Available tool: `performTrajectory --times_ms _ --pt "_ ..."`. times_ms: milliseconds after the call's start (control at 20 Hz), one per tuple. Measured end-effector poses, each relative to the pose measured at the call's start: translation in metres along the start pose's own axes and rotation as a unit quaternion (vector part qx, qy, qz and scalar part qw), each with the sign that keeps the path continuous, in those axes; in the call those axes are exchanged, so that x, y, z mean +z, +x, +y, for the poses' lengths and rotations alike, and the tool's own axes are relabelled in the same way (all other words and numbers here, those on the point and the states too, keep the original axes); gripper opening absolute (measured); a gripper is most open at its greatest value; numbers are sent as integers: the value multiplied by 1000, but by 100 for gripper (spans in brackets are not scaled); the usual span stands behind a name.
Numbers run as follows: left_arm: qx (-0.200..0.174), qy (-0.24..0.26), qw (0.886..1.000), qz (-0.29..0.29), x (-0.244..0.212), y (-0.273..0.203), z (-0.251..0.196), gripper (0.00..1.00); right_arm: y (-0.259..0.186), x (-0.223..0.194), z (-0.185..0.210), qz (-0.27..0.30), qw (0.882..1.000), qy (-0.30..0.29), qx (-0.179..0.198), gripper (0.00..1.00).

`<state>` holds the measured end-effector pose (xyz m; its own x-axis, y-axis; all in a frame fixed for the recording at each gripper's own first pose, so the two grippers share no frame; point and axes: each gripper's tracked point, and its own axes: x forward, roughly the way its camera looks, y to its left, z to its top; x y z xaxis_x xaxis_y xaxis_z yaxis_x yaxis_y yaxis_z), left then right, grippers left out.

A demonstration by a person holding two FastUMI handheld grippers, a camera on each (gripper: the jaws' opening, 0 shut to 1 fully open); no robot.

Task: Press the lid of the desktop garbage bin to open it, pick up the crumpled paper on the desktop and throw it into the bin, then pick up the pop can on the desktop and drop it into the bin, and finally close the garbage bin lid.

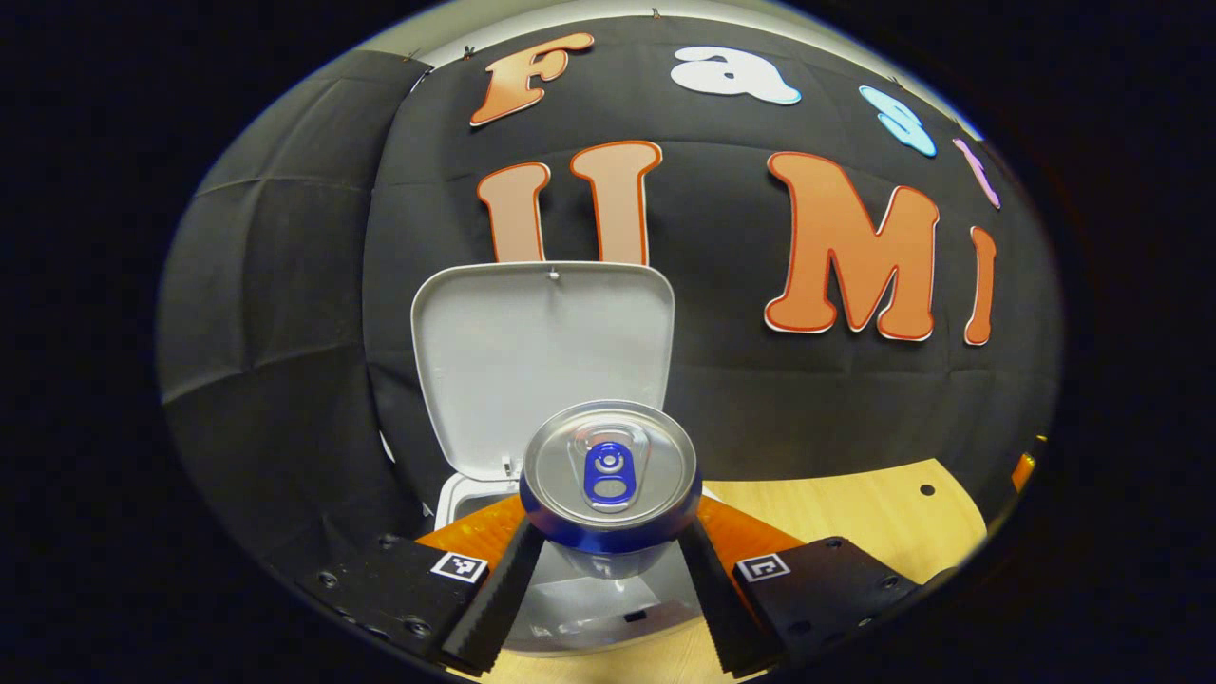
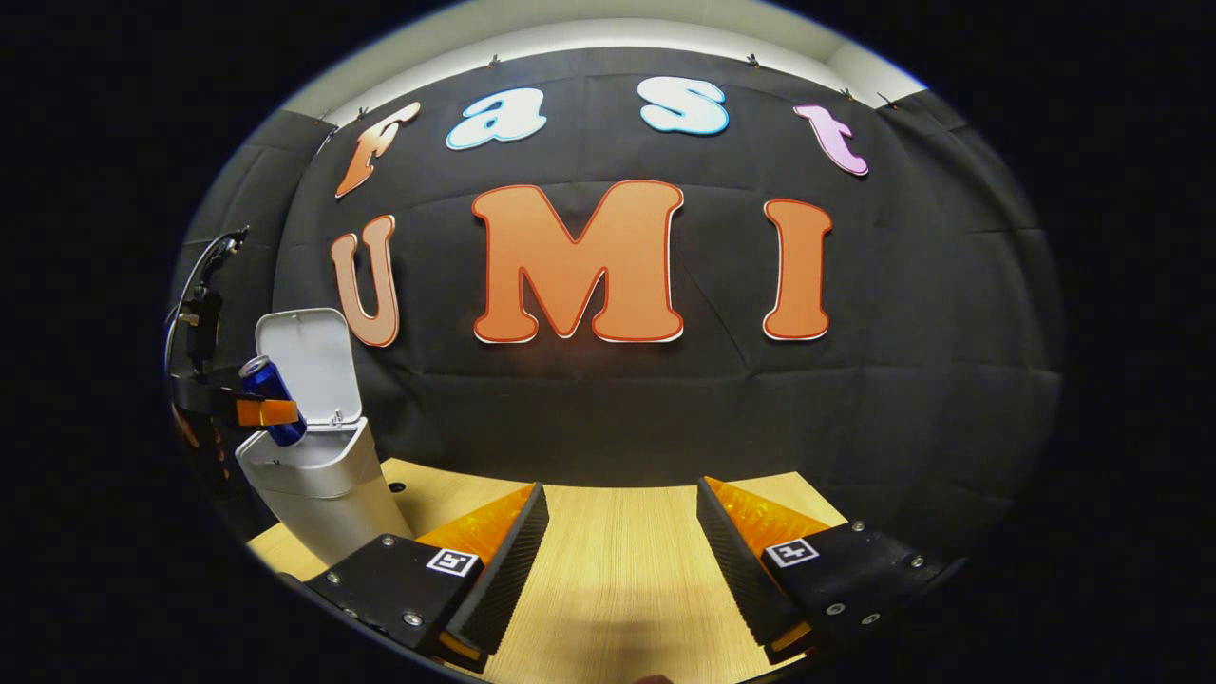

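Wooden desktop [image 2: 617,560], black cloth wall behind. White garbage bin [image 2: 318,475] at far left, lid [image 1: 541,361] upright, open. Left gripper [image 1: 608,560]: jaws clamped on blue pop can [image 1: 608,475], held over the bin's mouth. Right gripper [image 2: 622,560]: jaws spread wide, holding nothing, near edge.
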<state>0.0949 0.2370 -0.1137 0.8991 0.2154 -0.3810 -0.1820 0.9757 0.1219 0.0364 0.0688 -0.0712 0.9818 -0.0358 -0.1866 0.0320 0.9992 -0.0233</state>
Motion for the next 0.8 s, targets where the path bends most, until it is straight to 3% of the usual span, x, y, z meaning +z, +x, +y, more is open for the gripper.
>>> performTrajectory --times_ms 450,600,800 --pt "19 -15 999 22 -25 19 13 84 -8 -2 -17 1 1000 2 -11 94" --pt "24 -10 1000 13 -19 18 14 90 -11 -2 -22 2 1000 5 -16 93" --pt "25 -5 1000 -9 -5 14 13 90 -13 2 -26 -3 1000 6 -19 93"
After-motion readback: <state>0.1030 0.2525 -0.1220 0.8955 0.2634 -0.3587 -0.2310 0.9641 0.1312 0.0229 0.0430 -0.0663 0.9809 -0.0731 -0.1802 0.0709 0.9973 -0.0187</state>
